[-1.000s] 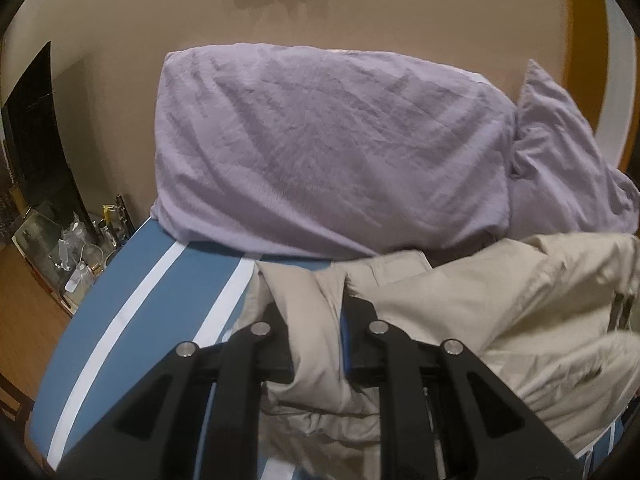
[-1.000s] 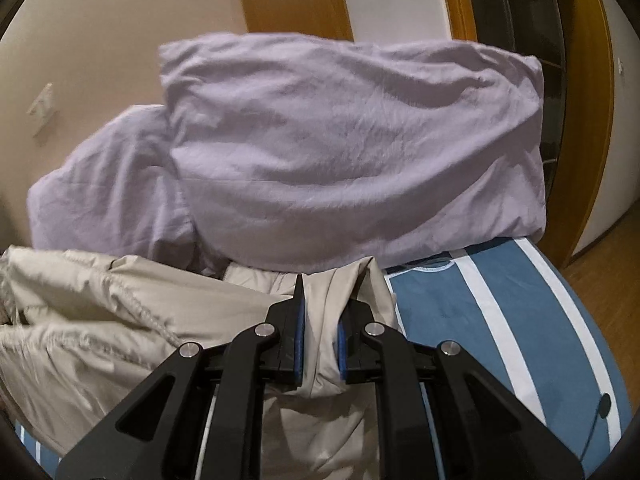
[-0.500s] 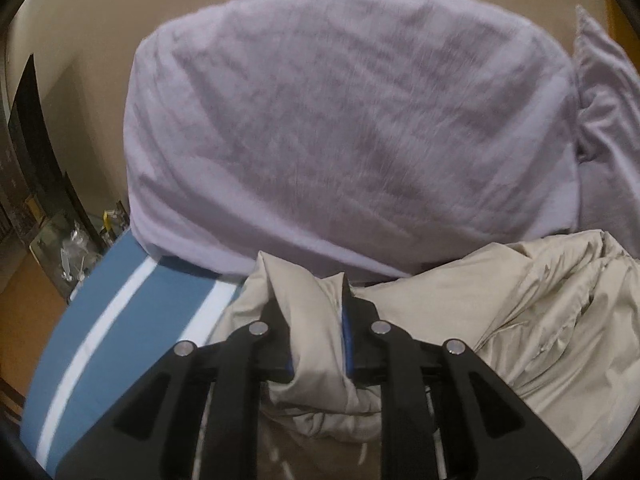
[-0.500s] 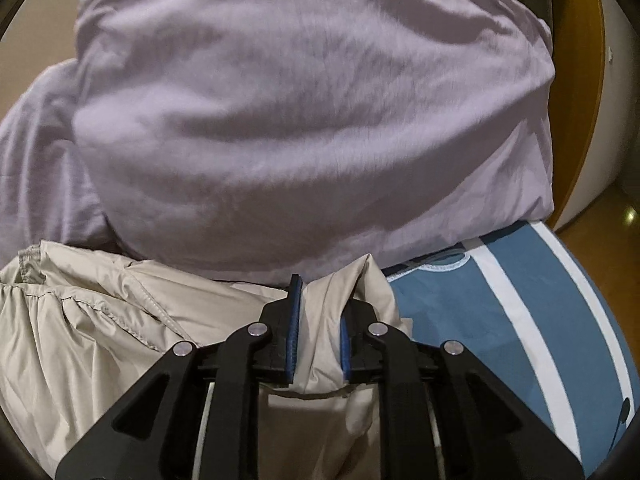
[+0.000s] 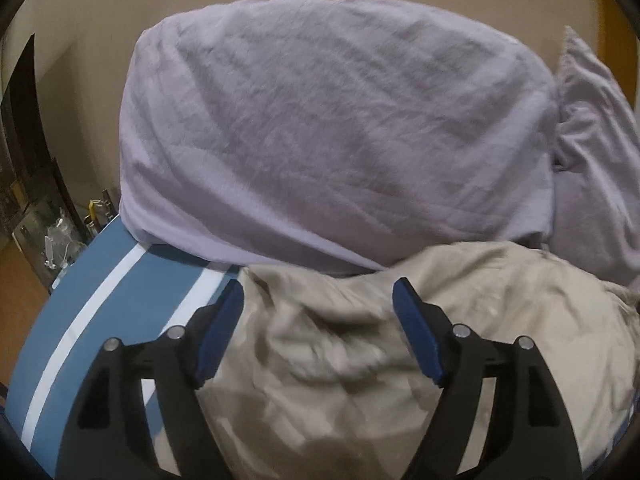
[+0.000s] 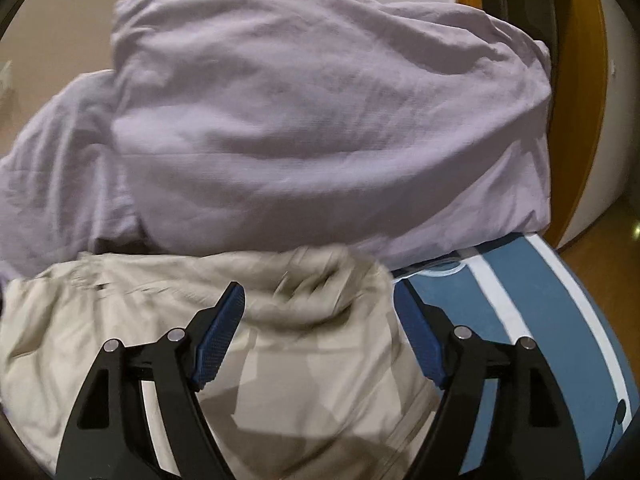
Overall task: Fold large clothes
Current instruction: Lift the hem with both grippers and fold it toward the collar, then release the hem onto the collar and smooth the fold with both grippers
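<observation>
At the head end of the bed (image 5: 100, 300), blue cover with white stripes: one large lilac pillow (image 5: 340, 140) propped against the wall, a second lilac pillow (image 6: 52, 168) beside it, both well over the mattress edge. Below and touching their lower edge, one beige garment (image 5: 340, 360), bulky and crumpled, its far edge bunched against the pillows, its fabric blurred in both views. Left gripper (image 5: 318, 332): jaws spread wide, blue pads clear of the cloth, nothing held, poised over the garment's left portion near the striped side edge of the bed. Right gripper (image 6: 320, 332): likewise wide open and empty, over the garment's right portion, the bare blue cover just to its right. Hazards, as judged: the far edge lies heaped rather than flat, so a fold made over it may set creases or go crooked; the cloth pressed against the pillows leaves little room to smooth it and could drag them askew; a re-grip on thick bunched layers may catch too few or too many; fabric near either side edge might slide off the bed.
</observation>
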`<state>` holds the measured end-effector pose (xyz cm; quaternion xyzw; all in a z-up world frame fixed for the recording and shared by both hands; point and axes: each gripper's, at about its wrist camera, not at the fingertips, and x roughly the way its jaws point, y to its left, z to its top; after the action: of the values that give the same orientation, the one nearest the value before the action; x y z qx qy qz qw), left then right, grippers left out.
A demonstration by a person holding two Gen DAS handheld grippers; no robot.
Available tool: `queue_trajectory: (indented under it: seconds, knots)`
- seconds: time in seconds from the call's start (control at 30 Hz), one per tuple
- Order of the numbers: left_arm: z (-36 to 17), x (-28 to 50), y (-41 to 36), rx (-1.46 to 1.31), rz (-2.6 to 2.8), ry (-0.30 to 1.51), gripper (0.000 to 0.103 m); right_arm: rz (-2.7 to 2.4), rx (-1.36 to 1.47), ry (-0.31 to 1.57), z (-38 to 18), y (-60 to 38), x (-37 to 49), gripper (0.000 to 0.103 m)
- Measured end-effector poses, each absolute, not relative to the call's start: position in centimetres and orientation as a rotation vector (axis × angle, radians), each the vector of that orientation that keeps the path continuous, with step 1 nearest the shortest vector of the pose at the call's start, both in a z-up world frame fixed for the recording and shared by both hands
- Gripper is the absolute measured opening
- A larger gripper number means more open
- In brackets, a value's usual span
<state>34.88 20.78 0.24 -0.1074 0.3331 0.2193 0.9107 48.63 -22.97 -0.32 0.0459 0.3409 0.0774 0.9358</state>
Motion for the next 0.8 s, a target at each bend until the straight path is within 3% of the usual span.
queue_trajectory:
  seconds: [0.17, 0.4, 0.8]
  knots:
    - [1.5, 32.9, 17.0, -0.23, 0.357, 0.665, 0.086, 0.255, 0.082, 0.7, 0.2, -20.1, 46.0, 0.078]
    - [1.1, 32.0, 11.2, -0.166, 0.269, 0.647, 0.088, 0.338, 0.009, 0.693, -0.7, -15.7, 43.5, 0.078]
    - [-2.0, 35.4, 10.8, -0.112, 0.364, 0.68, 0.09, 0.469, -0.03, 0.647, -0.2, -9.7, 42.5, 0.078]
